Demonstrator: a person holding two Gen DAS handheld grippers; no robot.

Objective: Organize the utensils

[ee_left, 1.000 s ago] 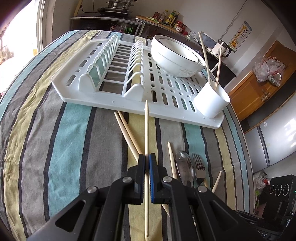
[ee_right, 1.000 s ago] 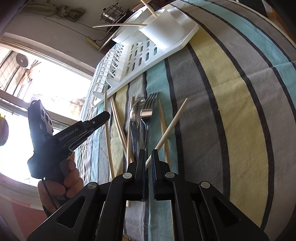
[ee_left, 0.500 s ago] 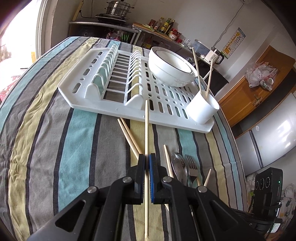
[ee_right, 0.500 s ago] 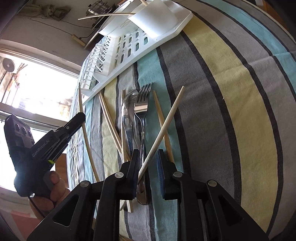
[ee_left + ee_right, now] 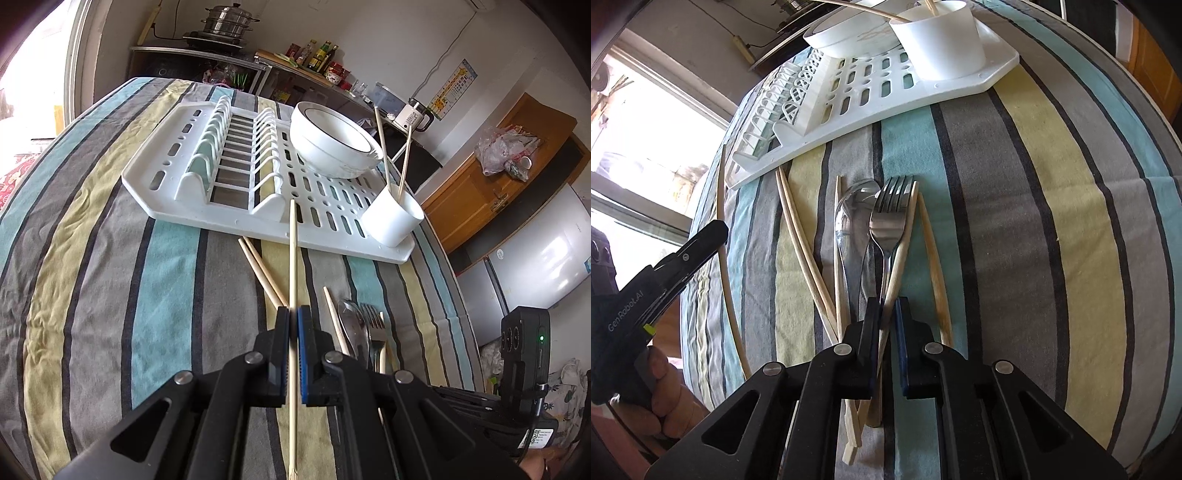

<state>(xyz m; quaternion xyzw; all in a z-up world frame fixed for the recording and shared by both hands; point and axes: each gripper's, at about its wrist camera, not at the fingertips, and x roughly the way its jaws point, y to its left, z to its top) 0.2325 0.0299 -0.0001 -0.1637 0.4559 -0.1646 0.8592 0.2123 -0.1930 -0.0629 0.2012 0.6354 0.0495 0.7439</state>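
Observation:
My left gripper (image 5: 293,314) is shut on a wooden chopstick (image 5: 293,251) held above the striped cloth, its tip towards the white dish rack (image 5: 177,184). A white cup (image 5: 393,219) on the rack's corner holds two chopsticks. In the right wrist view my right gripper (image 5: 887,310) points steeply down, its jaws closing on a chopstick (image 5: 905,236) that runs between them beside the fork (image 5: 888,214). A spoon (image 5: 853,206) lies left of the fork. More loose chopsticks (image 5: 798,236) lie on the cloth around them.
Stacked white bowls (image 5: 332,147) sit at the rack's back right. The table edge drops off at the right, near wooden cabinets (image 5: 498,192) and a fridge. A hand (image 5: 665,402) holds the left gripper's handle at the lower left of the right wrist view.
The right jaws opened a little, then came together again on the chopstick, which swung from slanting right to nearly alongside the fork. The left gripper rose a little with its chopstick.

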